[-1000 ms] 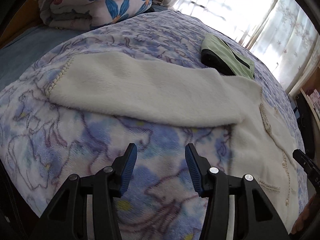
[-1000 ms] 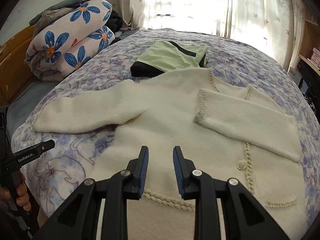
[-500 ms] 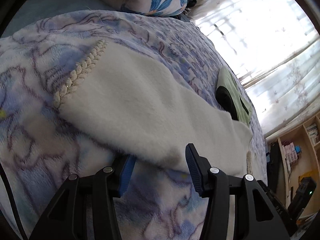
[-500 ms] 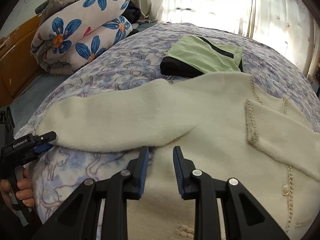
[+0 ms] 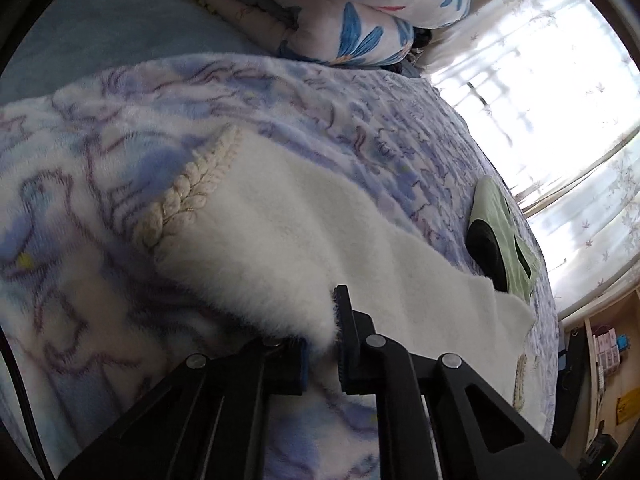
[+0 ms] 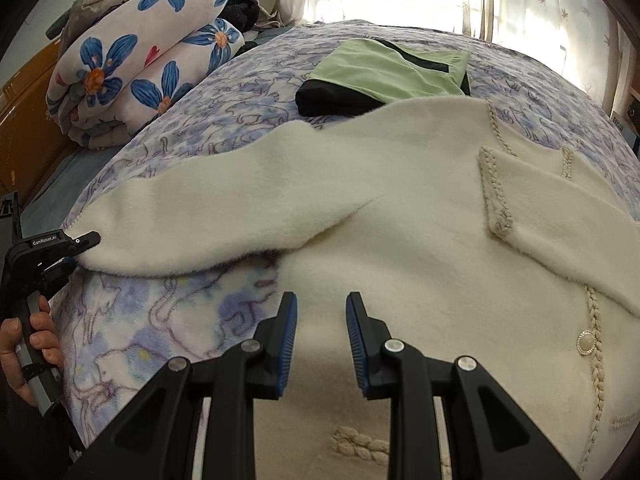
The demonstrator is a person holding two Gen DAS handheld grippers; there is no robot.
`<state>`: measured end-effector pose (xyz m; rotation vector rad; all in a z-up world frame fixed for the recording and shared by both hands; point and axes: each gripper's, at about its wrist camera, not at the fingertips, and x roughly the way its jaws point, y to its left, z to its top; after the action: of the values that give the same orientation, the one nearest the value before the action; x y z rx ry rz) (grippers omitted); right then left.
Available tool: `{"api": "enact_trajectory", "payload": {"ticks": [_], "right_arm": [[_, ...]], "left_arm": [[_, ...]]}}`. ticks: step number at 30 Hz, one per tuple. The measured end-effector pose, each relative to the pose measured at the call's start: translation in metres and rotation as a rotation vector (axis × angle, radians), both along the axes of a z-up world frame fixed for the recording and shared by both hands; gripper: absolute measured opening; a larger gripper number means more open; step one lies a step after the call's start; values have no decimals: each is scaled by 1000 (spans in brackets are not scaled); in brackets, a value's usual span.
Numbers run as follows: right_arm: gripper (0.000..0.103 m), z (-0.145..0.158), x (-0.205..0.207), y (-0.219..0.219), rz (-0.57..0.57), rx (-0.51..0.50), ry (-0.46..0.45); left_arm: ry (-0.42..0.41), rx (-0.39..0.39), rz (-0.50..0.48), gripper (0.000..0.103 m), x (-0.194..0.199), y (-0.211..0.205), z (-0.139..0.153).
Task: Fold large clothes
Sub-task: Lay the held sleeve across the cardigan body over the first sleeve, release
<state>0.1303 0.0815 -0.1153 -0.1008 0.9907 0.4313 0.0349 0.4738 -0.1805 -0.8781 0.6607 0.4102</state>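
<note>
Sleeve geometry decides the coming move: the cream cardigan (image 6: 400, 248) lies face up on the bed (image 6: 248, 92), and its one unfolded sleeve (image 6: 224, 224) stretches away from the body toward the floral quilt roll (image 6: 132, 72), its long axis running almost straight out from the shoulder to the braided cuff (image 5: 188, 196). The left claw (image 5: 322, 344) sits on the near long edge of that sleeve, just short of the cuff, with its jaws drawn fully together and a tuft of fleece pinched between them. The right claw (image 6: 322, 332) hovers over the cardigan's lower body, beside the armpit, partly parted with nothing between its pads. The other sleeve (image 6: 560, 240) already lies folded across the chest, cuff pointing inward. From the cardigan's body the gripped end is the farthest point, so the left hand is clearly the nearer one to carry it, probably swinging the sleeve across the chest while the right steadies the body. Beyond the collar rests a folded green garment (image 6: 384, 76), touching or nearly touching the shoulder.
</note>
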Motion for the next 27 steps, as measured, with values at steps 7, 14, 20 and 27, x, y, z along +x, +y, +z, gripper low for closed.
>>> {"api": "enact_trajectory", "payload": {"ticks": [7, 14, 20, 27], "right_arm": [[25, 13, 2, -56, -83, 68, -7], [25, 19, 0, -142, -220, 118, -28], [25, 6, -2, -213, -334, 118, -7], [25, -12, -4, -255, -367, 157, 42]], "left_arm": [[-131, 195, -165, 7, 35, -96, 96], [-172, 212, -491, 7, 89, -243, 124], [-11, 271, -684, 7, 123, -357, 72], [124, 266, -770, 50, 117, -389, 33]]}}
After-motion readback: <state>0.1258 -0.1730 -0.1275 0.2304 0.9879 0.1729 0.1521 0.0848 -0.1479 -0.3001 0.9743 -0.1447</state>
